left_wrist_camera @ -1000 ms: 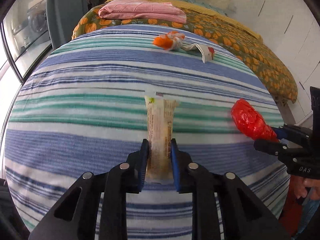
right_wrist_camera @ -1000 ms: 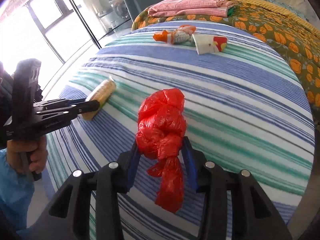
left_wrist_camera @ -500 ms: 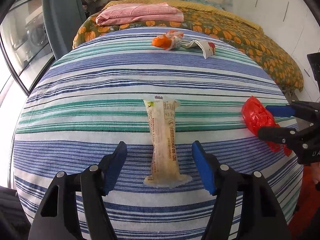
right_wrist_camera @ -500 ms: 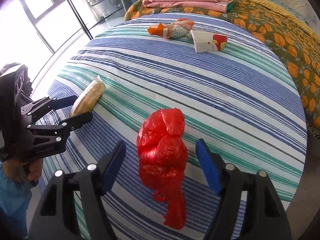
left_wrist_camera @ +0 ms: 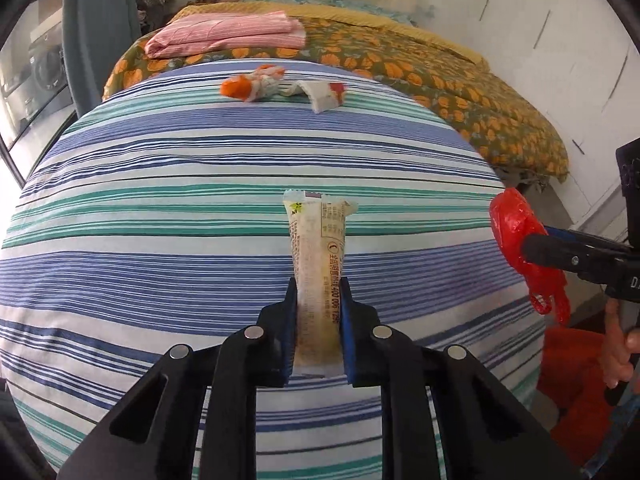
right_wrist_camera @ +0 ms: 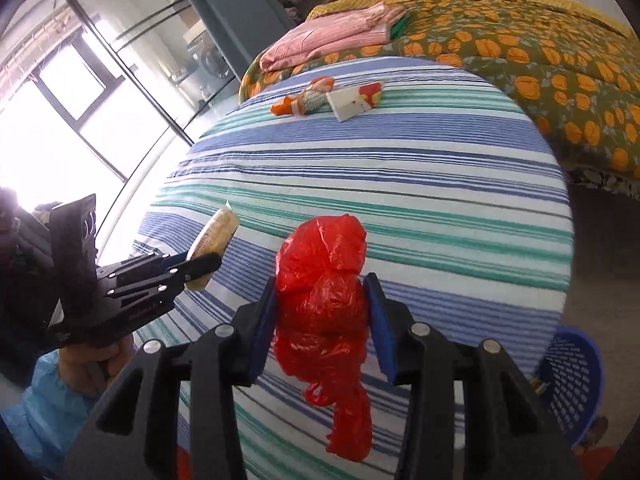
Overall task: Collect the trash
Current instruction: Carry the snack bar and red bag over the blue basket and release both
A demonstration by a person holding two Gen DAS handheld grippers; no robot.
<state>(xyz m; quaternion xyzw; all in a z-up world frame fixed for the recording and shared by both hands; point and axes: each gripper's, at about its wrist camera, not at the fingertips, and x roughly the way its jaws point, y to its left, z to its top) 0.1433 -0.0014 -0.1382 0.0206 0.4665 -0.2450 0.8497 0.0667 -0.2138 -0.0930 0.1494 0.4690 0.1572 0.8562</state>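
My left gripper [left_wrist_camera: 319, 300] is shut on a long beige snack wrapper [left_wrist_camera: 318, 256] and holds it above the striped bed cover [left_wrist_camera: 160, 216]. My right gripper [right_wrist_camera: 322, 300] is shut on a crumpled red plastic bag [right_wrist_camera: 324, 292], also lifted off the cover; the bag's tail hangs down. The bag shows at the right in the left wrist view [left_wrist_camera: 516, 232], and the wrapper at the left in the right wrist view [right_wrist_camera: 214, 240]. An orange-white crumpled wrapper [left_wrist_camera: 250, 84] and a white-red paper scrap [left_wrist_camera: 326, 94] lie at the far end of the striped cover.
A blue mesh basket [right_wrist_camera: 576, 368] stands on the floor at the bed's right edge. A folded pink cloth [left_wrist_camera: 224, 36] lies on the orange-flowered blanket [left_wrist_camera: 460, 92] behind. A window wall [right_wrist_camera: 80, 92] is on the left.
Half a second ago both grippers were open with the wrapper and red bag lying on the cover. Now both have shut on them and lifted them.
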